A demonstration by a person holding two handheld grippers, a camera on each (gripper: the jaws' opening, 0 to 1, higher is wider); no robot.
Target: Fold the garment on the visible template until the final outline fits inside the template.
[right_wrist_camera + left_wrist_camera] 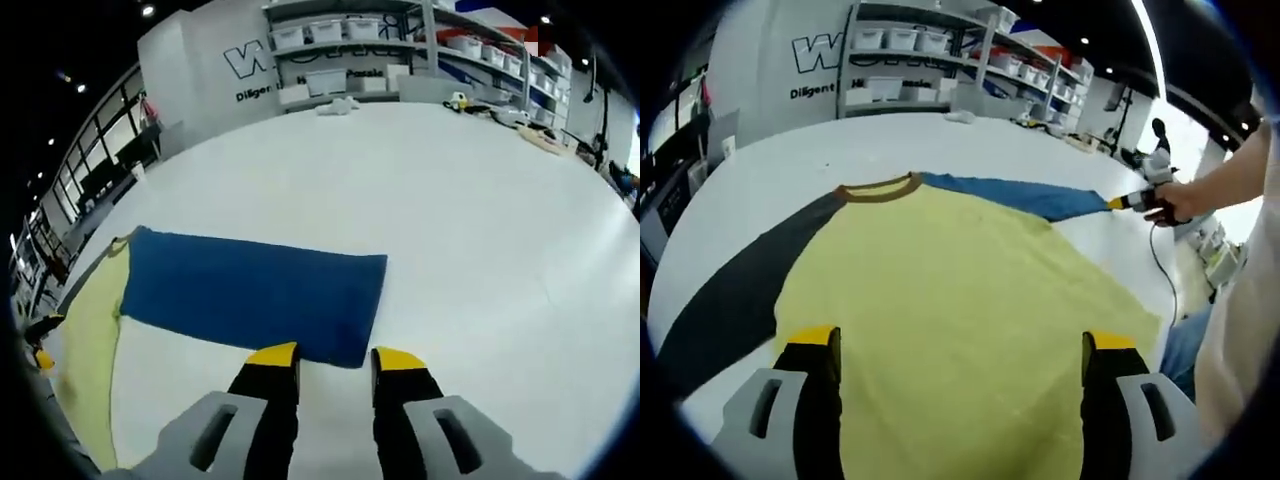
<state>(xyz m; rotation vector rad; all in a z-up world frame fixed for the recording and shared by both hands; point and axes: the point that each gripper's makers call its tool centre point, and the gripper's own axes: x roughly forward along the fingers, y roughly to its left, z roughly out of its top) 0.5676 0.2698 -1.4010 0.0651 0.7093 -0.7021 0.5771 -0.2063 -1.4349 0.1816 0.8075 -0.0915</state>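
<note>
A yellow shirt (960,290) with a brown collar (880,188) lies flat on the white table (790,165). Its dark grey sleeve (740,290) stretches to the lower left, and its blue sleeve (1020,195) reaches right. My left gripper (960,345) hovers over the yellow body with its jaws wide open and nothing between them. In the right gripper view the blue sleeve (250,290) lies spread out. My right gripper (335,358) stands at the cuff's near edge, jaws a little apart. From the left gripper view, the right gripper (1120,203) sits at the sleeve's end.
A hand and arm (1220,185) hold the right gripper, with a cable (1162,270) hanging beside the table's right edge. Shelves with white bins (930,60) stand behind the table. Small items (335,105) lie near the far edge. Bare table spreads beyond the sleeve.
</note>
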